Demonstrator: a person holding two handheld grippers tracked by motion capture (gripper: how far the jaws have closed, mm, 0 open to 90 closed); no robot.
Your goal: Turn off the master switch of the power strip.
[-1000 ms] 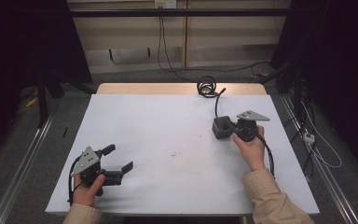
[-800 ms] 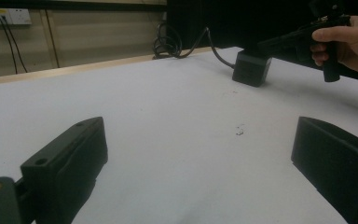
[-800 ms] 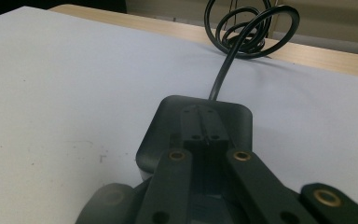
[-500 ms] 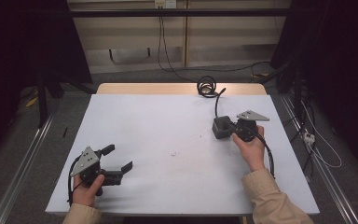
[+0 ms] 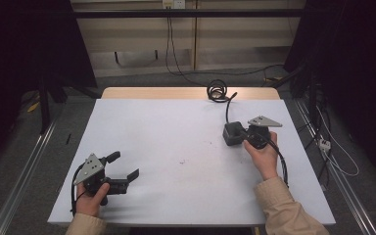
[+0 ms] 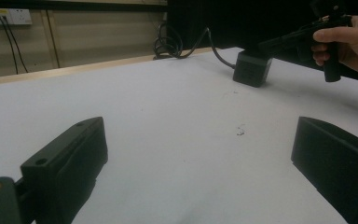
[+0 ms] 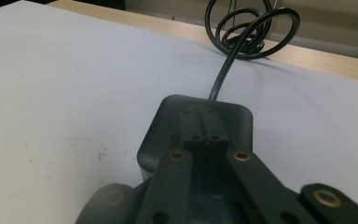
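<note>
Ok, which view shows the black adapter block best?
The right gripper view: the adapter block sits close under the shut right gripper. The high view shows it small; the left gripper view shows it far off.

Right gripper's closed tips hide part of small black square plastic box top; grip can't tell.

A dark grey, rounded plastic box with a coiled black cable sits on a plain white counter with a pale wooden edge.
</note>
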